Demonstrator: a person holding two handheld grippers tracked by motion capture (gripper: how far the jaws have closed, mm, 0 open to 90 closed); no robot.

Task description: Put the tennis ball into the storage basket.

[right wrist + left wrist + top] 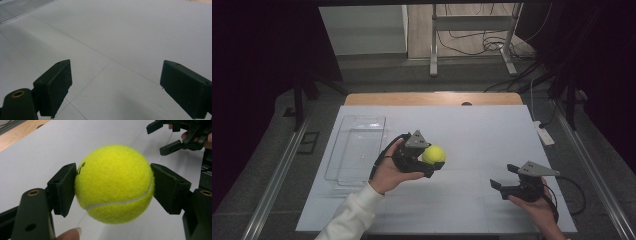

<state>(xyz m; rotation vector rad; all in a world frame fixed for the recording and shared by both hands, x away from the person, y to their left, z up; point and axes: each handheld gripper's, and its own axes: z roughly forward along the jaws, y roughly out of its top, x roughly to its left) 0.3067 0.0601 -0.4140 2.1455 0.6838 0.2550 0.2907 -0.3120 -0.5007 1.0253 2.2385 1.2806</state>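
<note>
Here, nearest to me, my right gripper [504, 176] hangs low over the white sheet [482, 135] near its right front part, its jaws spread wide with nothing between them; in the right gripper view the two black pads [55, 86] stand well apart over bare sheet crossed by thin lines. A little farther out and to the left, my left hand [388, 172] holds the left gripper [435, 161] tilted up off the table, and its jaws are closed against a yellow tennis ball [433, 154]. In the left gripper view the ball [114, 183] sits squarely between the two pads, touching each on its side, with a white seam curving across its lower half and a bit of dark print near the left pad [64, 187]; my fingertip [70, 234] shows at the bottom edge. The ball is above the sheet's middle, not resting on it. Left of it a clear plastic tray [357, 150] lies on the sheet, empty. Beyond the sheet the wooden table edge [432, 98] shows, then grey floor with a metal frame [472, 35] and loose cables [492, 47].
</note>
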